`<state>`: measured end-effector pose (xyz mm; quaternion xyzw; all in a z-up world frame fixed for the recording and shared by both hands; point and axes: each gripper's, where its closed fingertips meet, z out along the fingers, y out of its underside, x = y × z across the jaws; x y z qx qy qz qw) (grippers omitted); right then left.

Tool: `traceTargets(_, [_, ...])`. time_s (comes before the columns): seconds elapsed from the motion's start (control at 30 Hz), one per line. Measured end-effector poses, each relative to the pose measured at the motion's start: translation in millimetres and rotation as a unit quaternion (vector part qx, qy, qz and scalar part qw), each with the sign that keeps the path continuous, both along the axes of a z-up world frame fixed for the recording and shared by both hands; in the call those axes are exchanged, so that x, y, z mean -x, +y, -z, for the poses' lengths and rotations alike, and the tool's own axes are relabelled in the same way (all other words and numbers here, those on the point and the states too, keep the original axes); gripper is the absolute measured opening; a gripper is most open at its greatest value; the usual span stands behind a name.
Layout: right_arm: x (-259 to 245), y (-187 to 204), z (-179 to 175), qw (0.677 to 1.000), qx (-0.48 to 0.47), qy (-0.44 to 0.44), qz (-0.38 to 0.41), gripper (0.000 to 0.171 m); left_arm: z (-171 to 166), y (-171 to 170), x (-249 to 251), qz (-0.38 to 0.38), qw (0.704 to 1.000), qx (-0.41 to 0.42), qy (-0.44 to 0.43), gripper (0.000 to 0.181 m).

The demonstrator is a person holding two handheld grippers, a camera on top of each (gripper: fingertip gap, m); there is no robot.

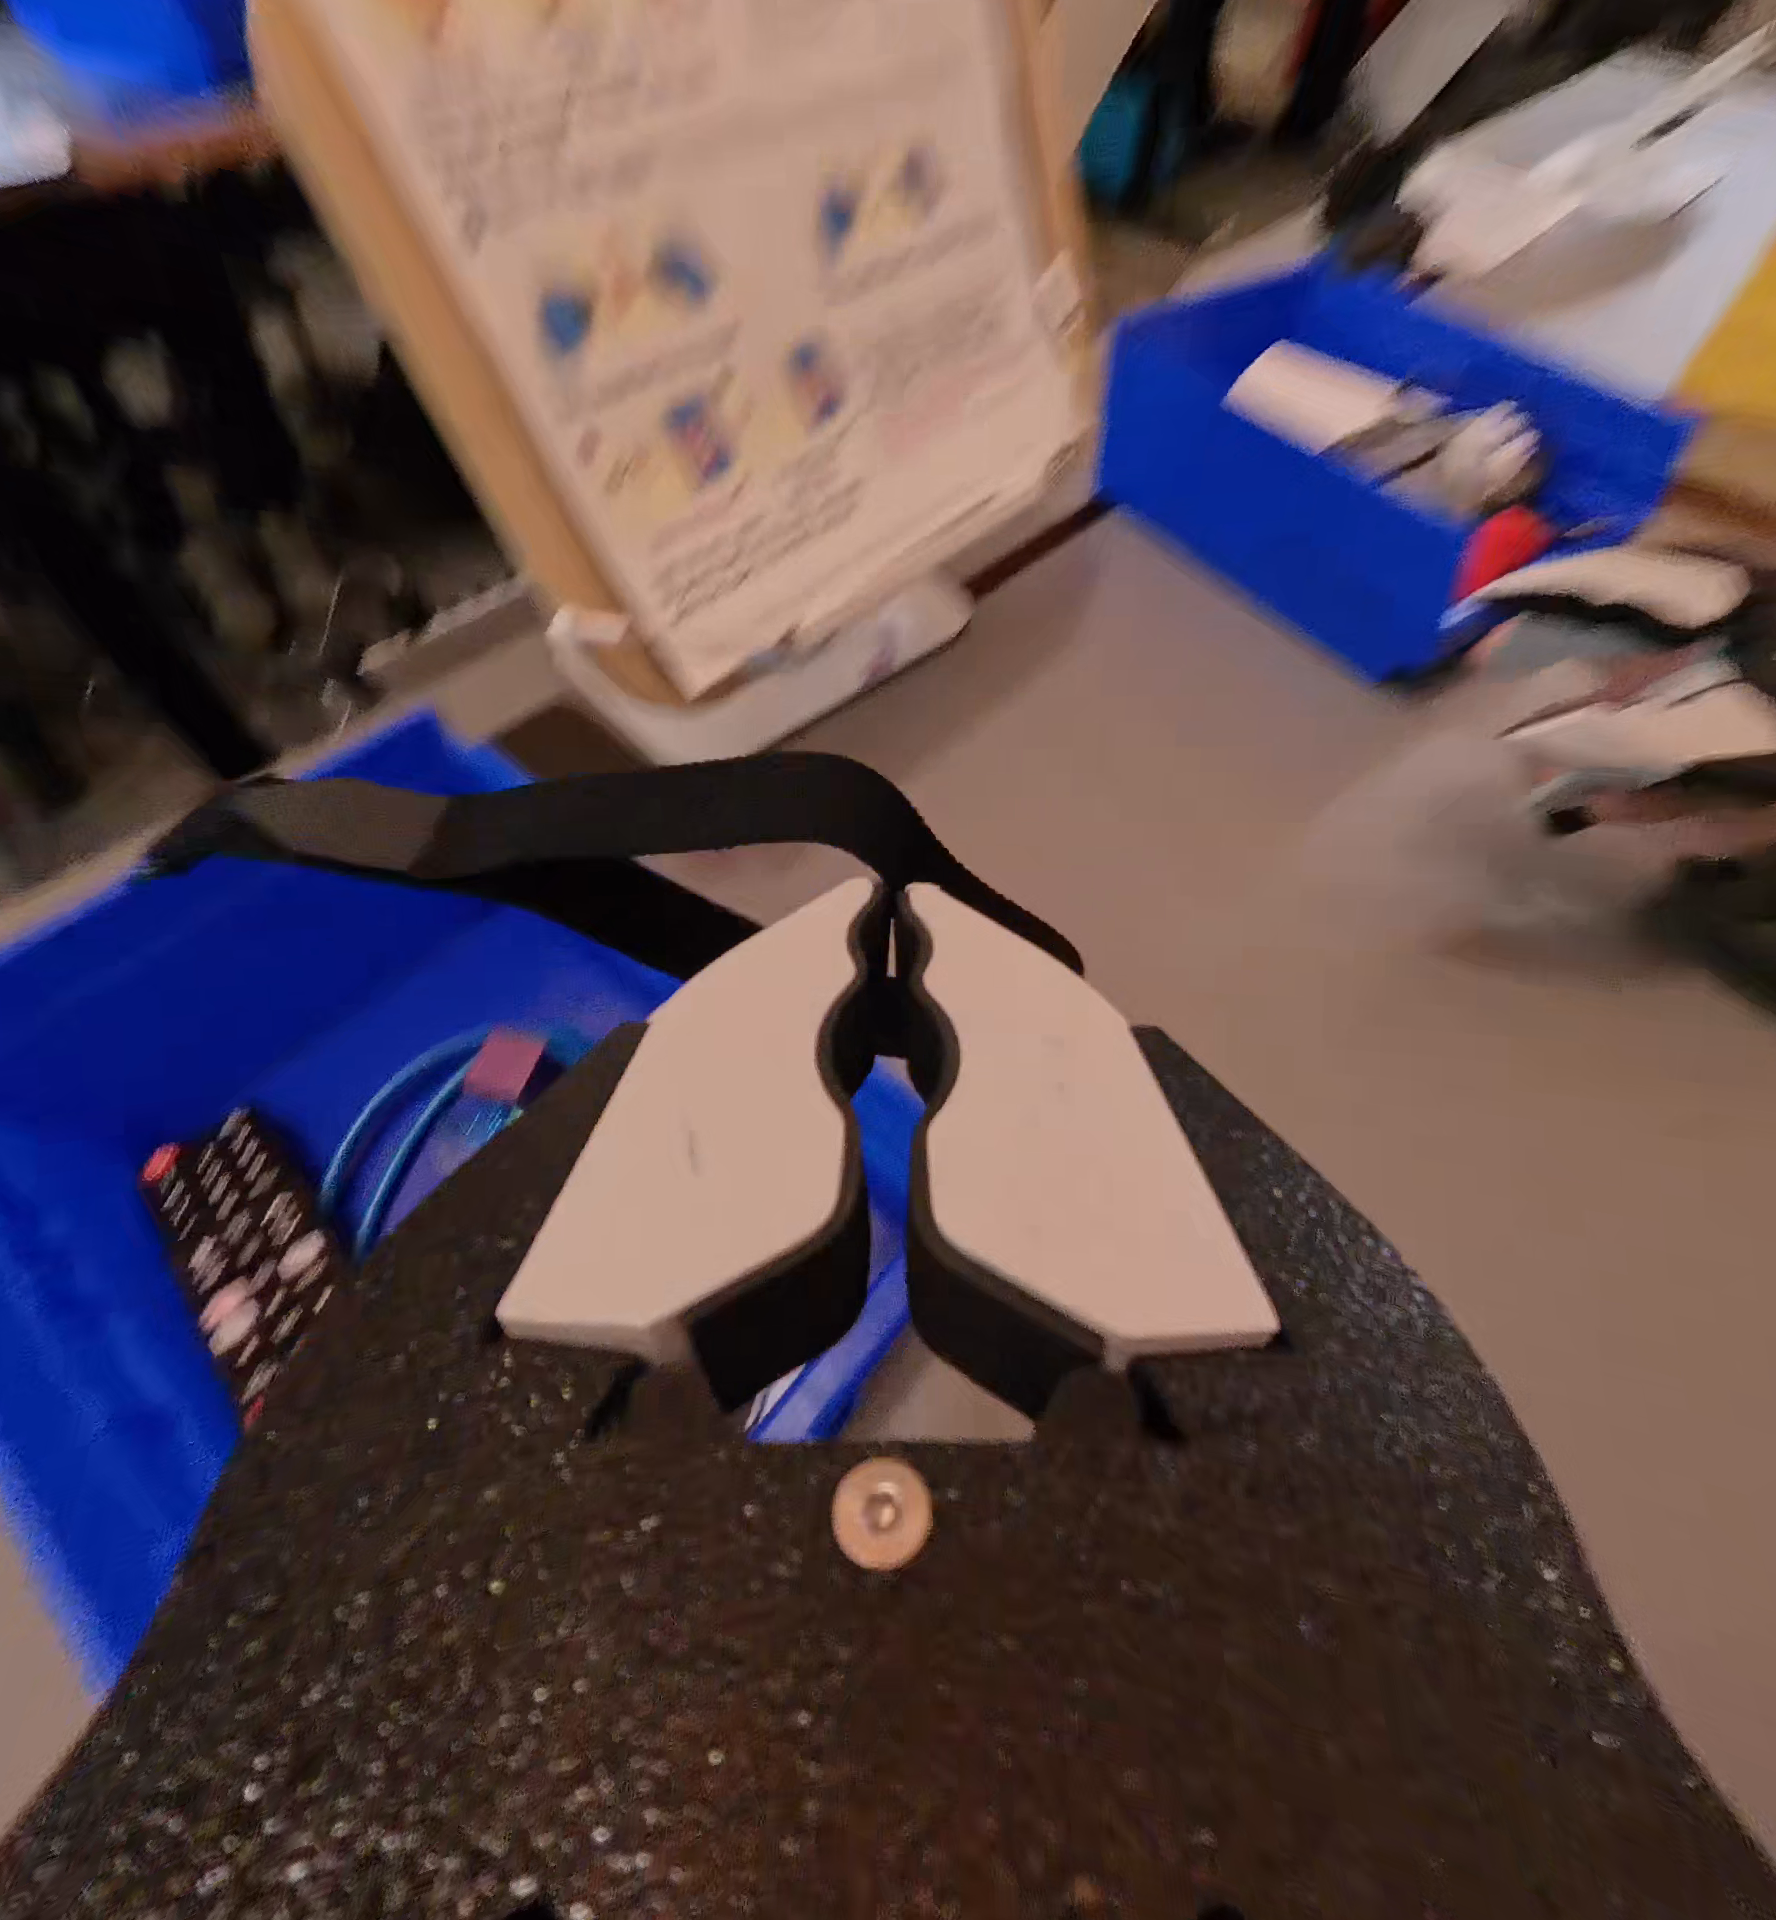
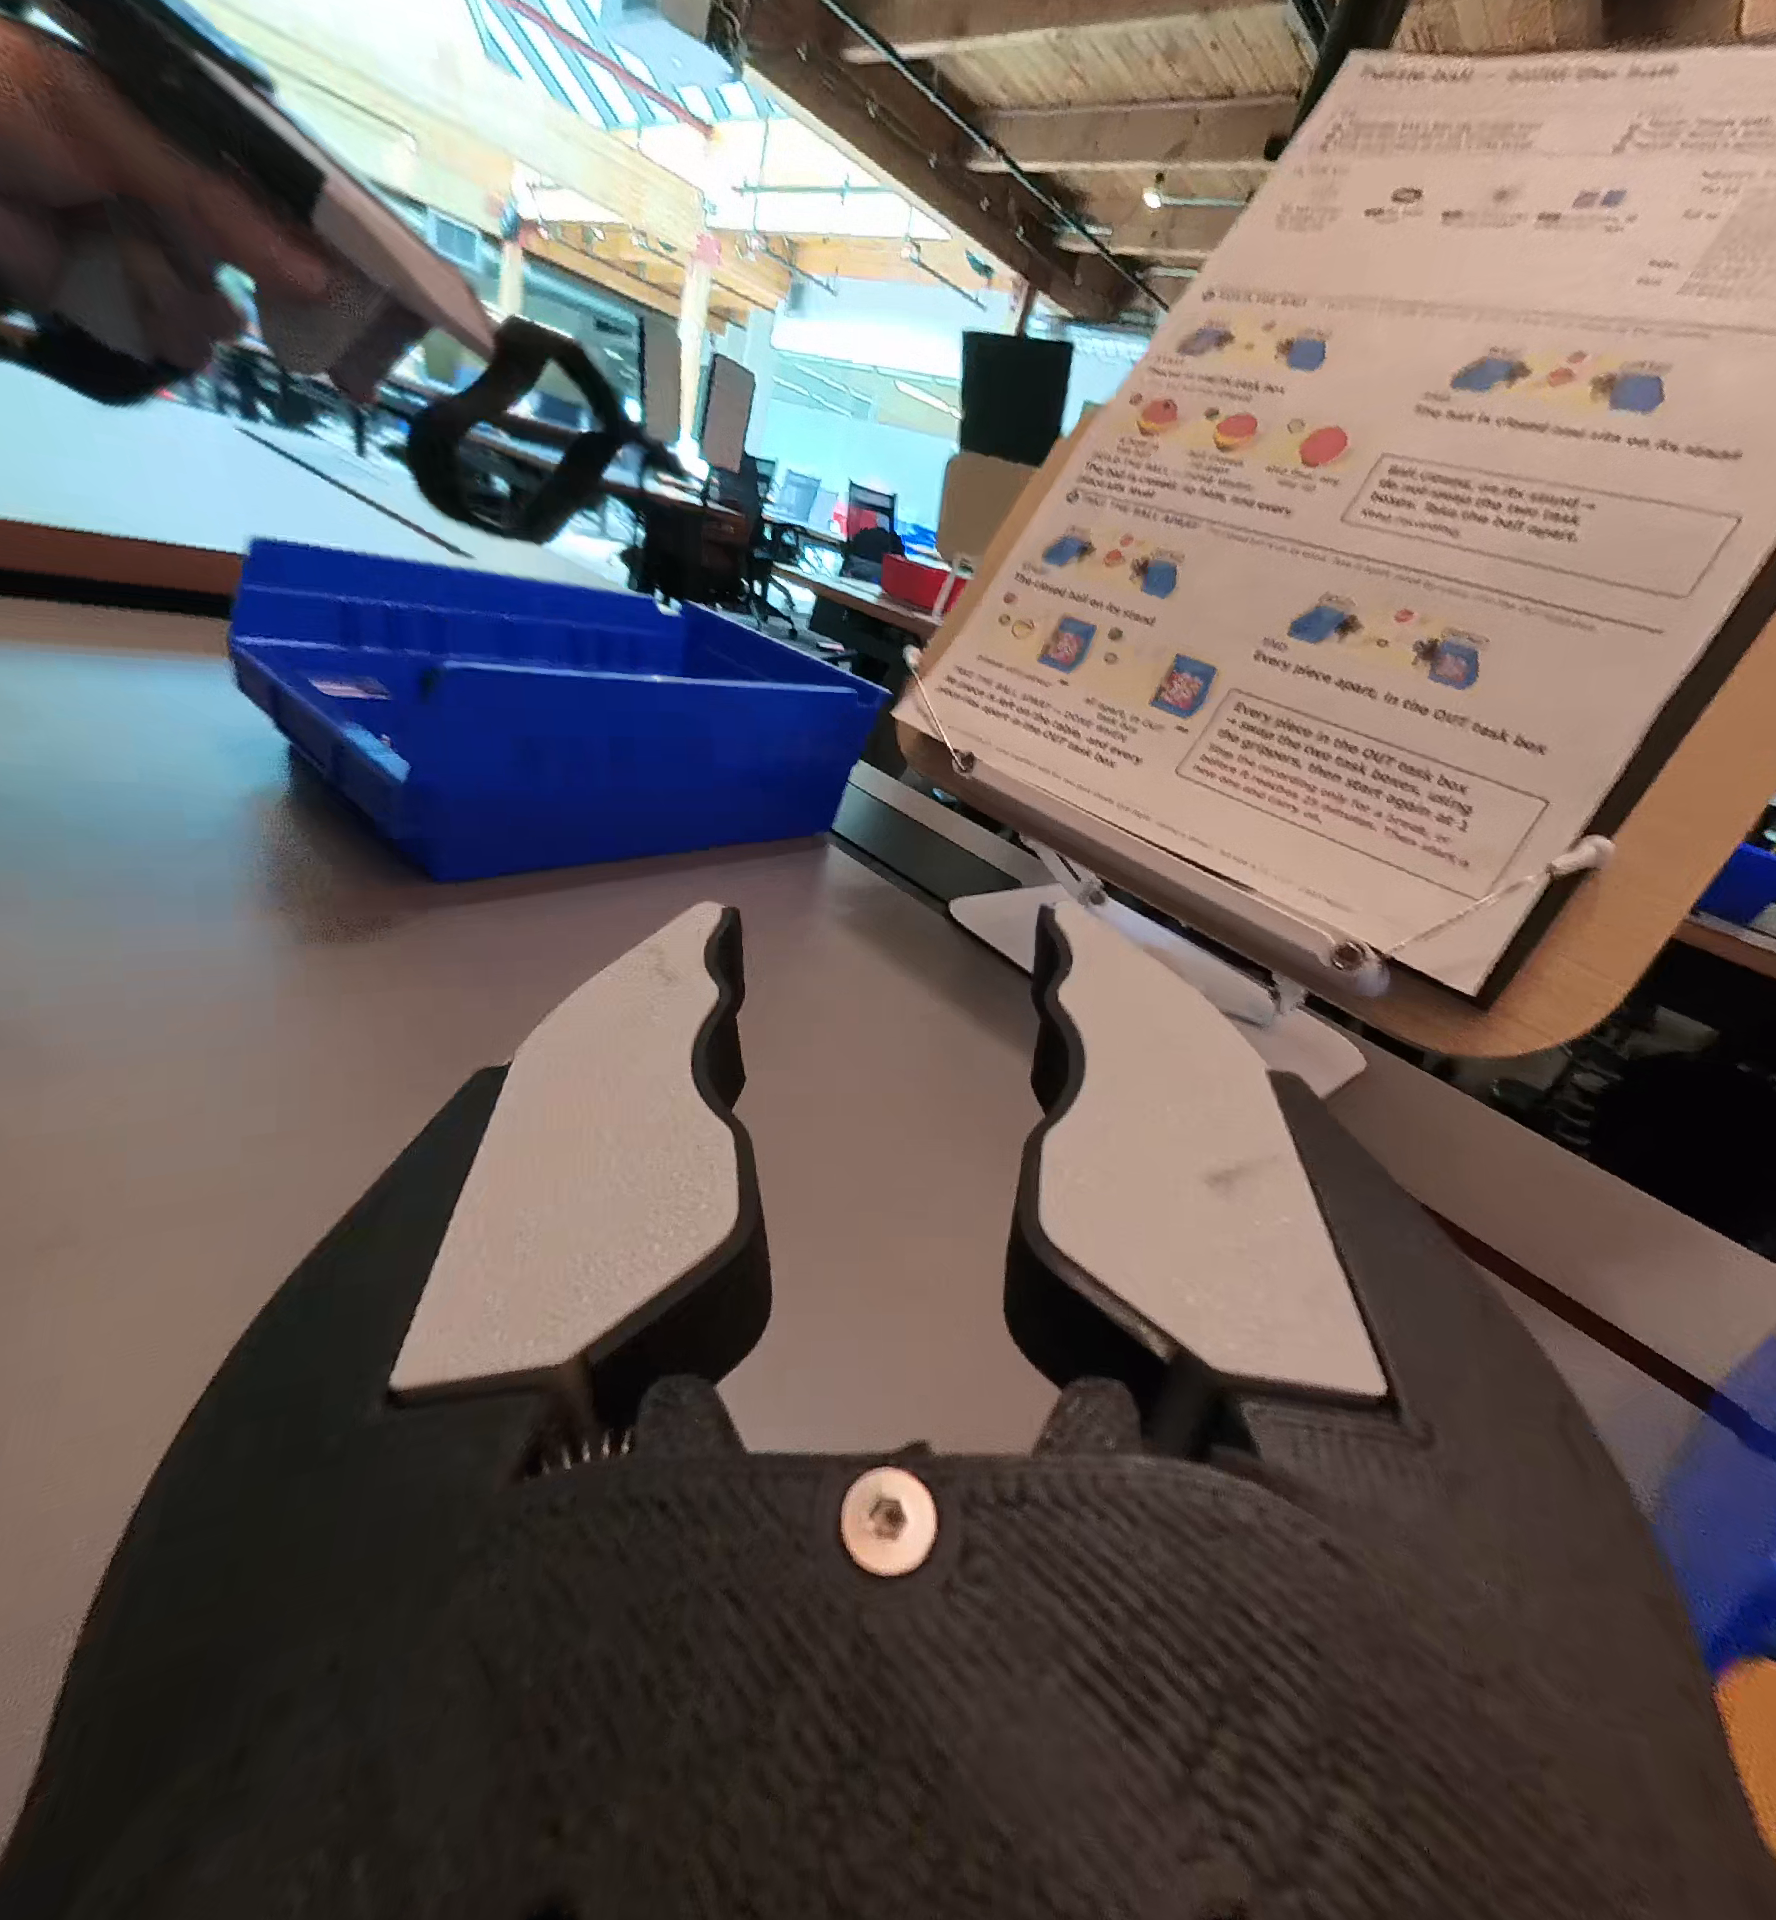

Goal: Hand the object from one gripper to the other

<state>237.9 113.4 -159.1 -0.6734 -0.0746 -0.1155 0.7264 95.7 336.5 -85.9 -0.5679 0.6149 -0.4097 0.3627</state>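
- The left gripper (image 1: pixel 892 902) has its two grey-faced fingers pressed together at the tips, pinching a black strap (image 1: pixel 655 810).
- In the left wrist view the strap runs from the fingertips up and off to the left in a flat band, with a second length folding back beneath it; it hangs in the air above the near blue bin (image 1: pixel 63 1091).
- That bin sits on the grey table (image 1: pixel 1227 935) and holds a black remote control (image 1: pixel 240 1247), a coil of blue cable (image 1: pixel 396 1122) and a small purple block (image 1: pixel 508 1070).
- Farther off to the right, a second blue bin (image 1: pixel 1279 520) stands on the table with pale items inside; blur hides what they are.
- A tilted wooden stand with a printed instruction sheet (image 1: pixel 759 364) stands at the table's far edge between the two bins.
- The right gripper (image 2: pixel 889 935) is spread wide, its fingers well apart with only bare table between them; it holds nothing.
- In the right wrist view the left gripper (image 2: pixel 489 348) shows at the upper left, held by a person's hand (image 2: pixel 63 177), and the strap (image 2: pixel 520 447) dangles from its tip as a closed loop.
- The loop hangs above and behind a blue bin (image 2: pixel 572 748), well apart from the right gripper.
- The instruction sheet (image 2: pixel 1435 520) on its stand fills the upper right of that view.
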Motion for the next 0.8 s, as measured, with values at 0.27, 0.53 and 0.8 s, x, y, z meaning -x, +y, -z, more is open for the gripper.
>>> traceTargets(0.27, [64, -8, -46, 0.99, -0.104, -0.026, -0.095, 0.057, -36, -123, -43, 0.131, 0.98, 0.065, -0.133, 0.0])
traceTargets(0.53, [39, -22, -59, 0.983, -0.117, -0.134, 0.044, 0.035, 9, -228, -112, 0.191, 0.954, 0.2, -0.12, 0.0])
traceTargets(0.8, [29, -23, -57, 0.989, -0.126, -0.078, 0.027, 0.049, -6, -224, -137, 0.145, 0.961, 0.18, -0.153, 0.0])
